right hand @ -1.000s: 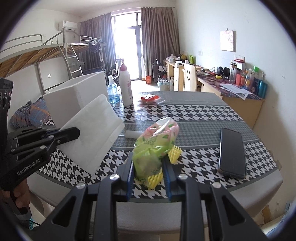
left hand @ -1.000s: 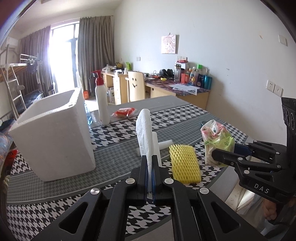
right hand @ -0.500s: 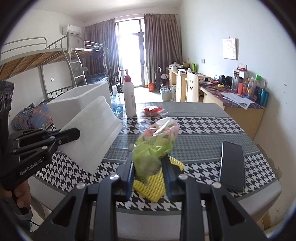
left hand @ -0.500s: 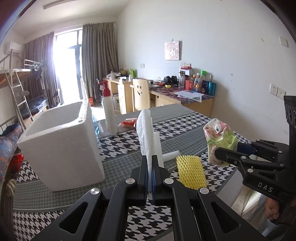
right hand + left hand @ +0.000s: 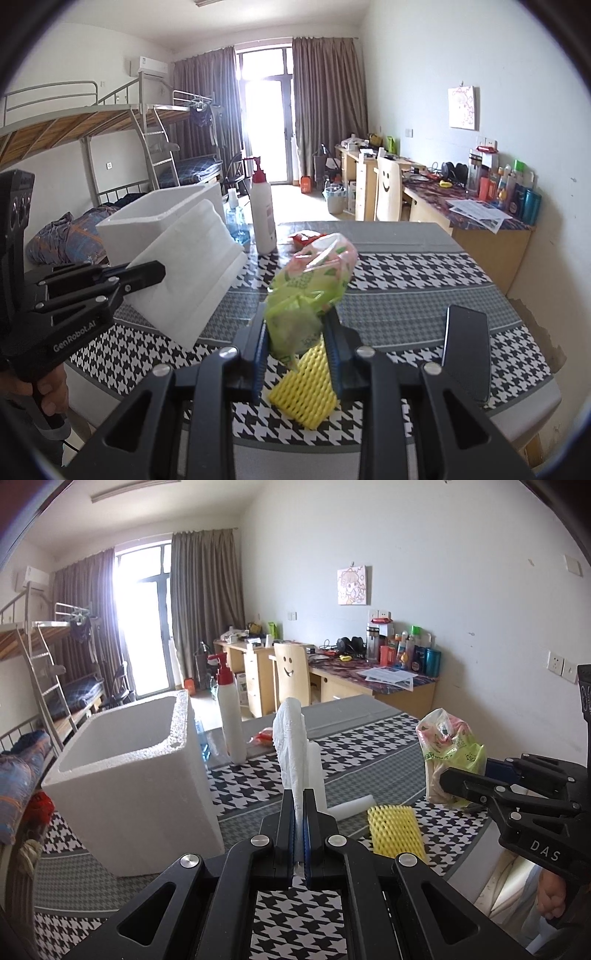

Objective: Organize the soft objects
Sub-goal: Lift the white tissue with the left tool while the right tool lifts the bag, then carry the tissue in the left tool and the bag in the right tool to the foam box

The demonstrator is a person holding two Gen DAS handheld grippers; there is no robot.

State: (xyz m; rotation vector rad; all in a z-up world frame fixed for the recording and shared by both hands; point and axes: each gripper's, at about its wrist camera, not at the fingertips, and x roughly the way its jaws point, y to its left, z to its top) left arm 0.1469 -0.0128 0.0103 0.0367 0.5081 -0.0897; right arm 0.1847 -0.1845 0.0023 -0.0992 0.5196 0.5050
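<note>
1. A white pump bottle [image 5: 263, 218] with a red top is standing upright on the houndstooth tablecloth [image 5: 406, 266].
2. A dark phone [image 5: 466, 341] is lying flat near the table's right edge.
3. A smiley-face chair [image 5: 291, 675] is sitting at the cluttered desk [image 5: 388, 686].
4. Brown curtains [image 5: 325, 107] are hanging beside the bright window.
</note>
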